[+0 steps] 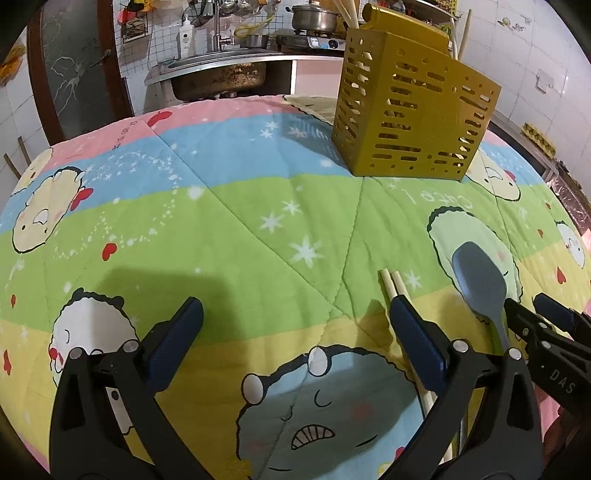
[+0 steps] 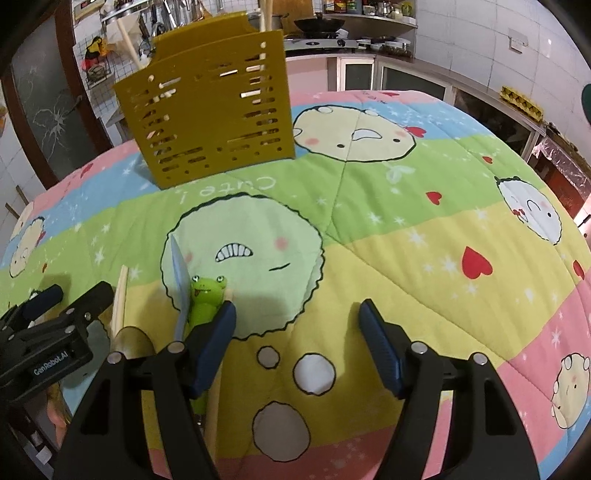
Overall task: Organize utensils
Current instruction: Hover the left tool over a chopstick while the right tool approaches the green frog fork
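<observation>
Both my grippers [image 1: 295, 310] [image 2: 297, 314] are wide apart, holding nothing. I see two chopsticks [image 1: 391, 282], one spoon [image 1: 478, 286], one frog [image 2: 205, 297], one rack [image 1: 410, 118] at the top.

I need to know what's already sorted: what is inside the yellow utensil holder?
Pale wooden sticks, likely chopsticks, rise above the rim of the yellow utensil holder, and light shapes show through its slots. The walls hide everything lower, so the full contents can't be told.
</observation>
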Demonstrator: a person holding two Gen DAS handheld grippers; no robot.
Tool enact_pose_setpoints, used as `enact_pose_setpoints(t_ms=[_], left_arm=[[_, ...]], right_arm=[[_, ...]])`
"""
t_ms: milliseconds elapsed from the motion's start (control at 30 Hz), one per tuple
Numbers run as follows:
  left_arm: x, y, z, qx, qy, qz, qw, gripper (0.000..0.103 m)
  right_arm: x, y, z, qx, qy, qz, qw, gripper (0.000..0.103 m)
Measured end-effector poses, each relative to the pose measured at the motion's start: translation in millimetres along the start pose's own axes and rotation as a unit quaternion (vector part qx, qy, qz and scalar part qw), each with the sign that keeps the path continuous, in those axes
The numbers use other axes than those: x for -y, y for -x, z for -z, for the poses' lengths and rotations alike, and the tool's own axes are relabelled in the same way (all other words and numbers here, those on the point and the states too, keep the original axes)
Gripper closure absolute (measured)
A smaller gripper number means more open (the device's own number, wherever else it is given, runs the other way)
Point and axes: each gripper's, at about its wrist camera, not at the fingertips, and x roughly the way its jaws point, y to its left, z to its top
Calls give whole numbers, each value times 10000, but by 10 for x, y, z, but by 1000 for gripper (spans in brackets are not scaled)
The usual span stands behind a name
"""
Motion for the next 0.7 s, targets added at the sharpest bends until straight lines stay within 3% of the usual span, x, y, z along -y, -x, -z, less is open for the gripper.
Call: enact_pose_setpoints(t_ms=[200, 300, 433, 700], left_arm=[[-18, 15, 3, 6, 44, 48, 10000, 6], [-37, 24, 5, 2, 58, 60, 10000, 6], [-68, 23, -5, -17, 102, 69, 9999, 6], [-120, 46, -13, -17, 139, 104, 9998, 6]], right_arm=[[-60, -33, -2, -40, 128, 142, 9998, 36], [-58, 15, 1, -77, 90, -17, 9999, 44], [-81, 72, 30, -111, 99, -192, 9997, 47], [-181, 12, 42, -121, 270, 59, 9995, 48]])
